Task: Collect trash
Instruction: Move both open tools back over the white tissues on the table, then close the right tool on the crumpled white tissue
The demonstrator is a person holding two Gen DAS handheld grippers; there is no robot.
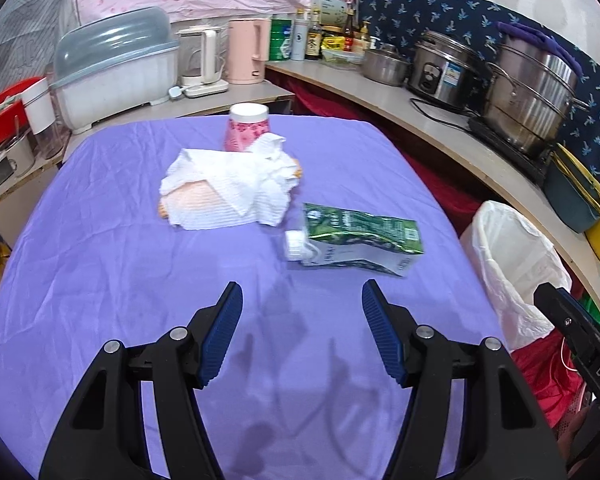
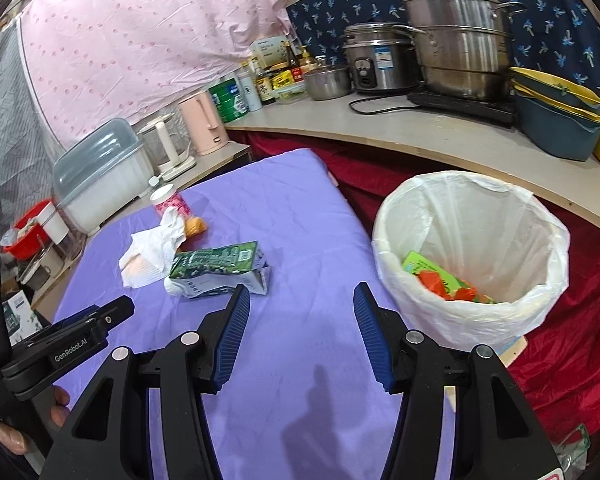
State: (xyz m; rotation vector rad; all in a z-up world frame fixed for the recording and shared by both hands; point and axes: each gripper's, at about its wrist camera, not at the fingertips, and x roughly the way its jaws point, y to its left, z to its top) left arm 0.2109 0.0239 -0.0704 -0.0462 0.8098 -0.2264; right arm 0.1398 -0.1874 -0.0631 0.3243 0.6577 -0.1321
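One squashed green carton (image 1: 360, 238) lay on its side on the purple cloth (image 1: 120, 260), just beside white paper towels (image 1: 228, 188) and a pink cup (image 1: 246, 128). Pots sat on the counter (image 2: 380, 128) behind. Both the left gripper (image 1: 302, 300) and right gripper (image 2: 302, 300) hung over the cloth, jaws apart, holding nothing. The white-lined bin (image 2: 476, 264) held green and orange wrappers (image 2: 448, 282).
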